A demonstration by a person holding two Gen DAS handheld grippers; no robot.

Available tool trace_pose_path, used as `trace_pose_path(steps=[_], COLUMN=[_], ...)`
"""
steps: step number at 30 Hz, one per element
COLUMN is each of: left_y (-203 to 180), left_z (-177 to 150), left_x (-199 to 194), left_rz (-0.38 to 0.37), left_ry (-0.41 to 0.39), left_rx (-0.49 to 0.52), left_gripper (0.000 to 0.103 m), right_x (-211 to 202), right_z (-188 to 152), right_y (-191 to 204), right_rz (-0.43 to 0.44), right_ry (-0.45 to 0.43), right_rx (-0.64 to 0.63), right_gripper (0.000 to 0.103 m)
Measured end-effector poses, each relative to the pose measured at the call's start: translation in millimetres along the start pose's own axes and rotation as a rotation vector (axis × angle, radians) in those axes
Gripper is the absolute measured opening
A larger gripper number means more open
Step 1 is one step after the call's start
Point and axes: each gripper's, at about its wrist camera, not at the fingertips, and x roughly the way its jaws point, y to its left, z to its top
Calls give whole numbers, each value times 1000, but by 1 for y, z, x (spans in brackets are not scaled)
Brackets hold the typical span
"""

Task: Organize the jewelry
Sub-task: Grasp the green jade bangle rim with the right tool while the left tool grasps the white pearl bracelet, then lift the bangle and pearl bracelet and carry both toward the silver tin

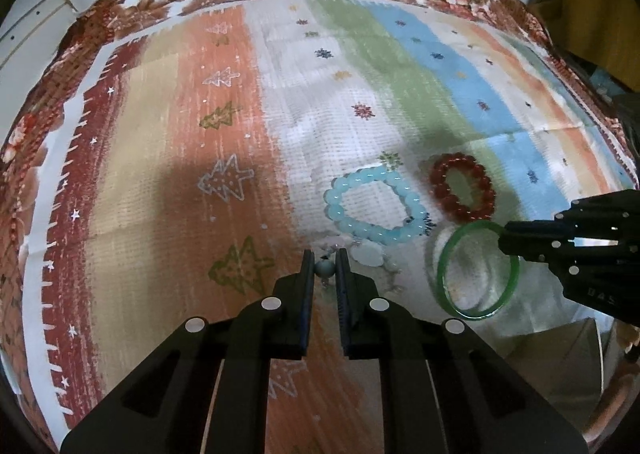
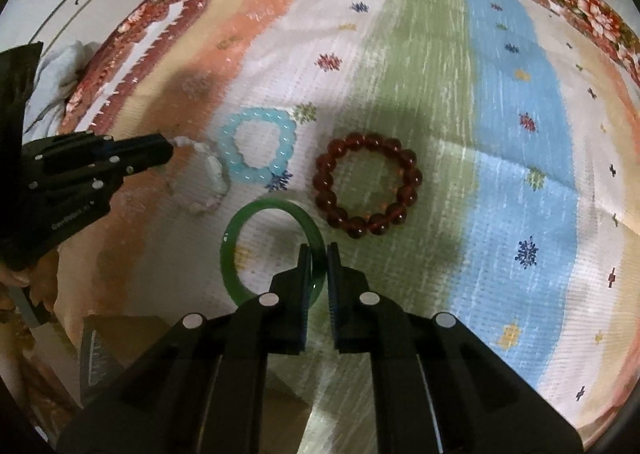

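Striped cloth covered the counter. Left tongs were closed on a white bead bracelet, one bead seen only in their view. Right tongs were clamped on the green bangle, beside blue and red bracelets.

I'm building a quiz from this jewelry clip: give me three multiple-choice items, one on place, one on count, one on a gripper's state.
1. Where is the red bead bracelet relative to the light blue bead bracelet, in the right wrist view?
A. To its right
B. Inside it
C. To its left

2. How many solid, unbeaded bangles show?
A. One
B. Two
C. Three

3. What does the right gripper do?
A. Hangs open above bare cloth
B. Grips the green bangle
C. Grips the red bracelet

Key: 1 A, the two lie apart side by side; 2 A, only the green one; 3 B, its rim sits between the fingers.
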Motion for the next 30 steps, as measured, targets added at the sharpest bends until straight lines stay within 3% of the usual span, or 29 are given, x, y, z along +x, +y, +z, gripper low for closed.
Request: trace_pose_path(steps=[14,30], left_y=[-9,-21], left_z=[0,-8], left_x=[-29,-63], left_rz=[-52,-46], left_ry=[-44,-113], left_rx=[-5,11], left_gripper=[10,10], right_x=[-37,-63], right_z=[-9,-22], right_y=[13,12], right_rz=[-17,-10], right_ry=[-93,-146], right_rx=[-37,-28], right_gripper=[10,10])
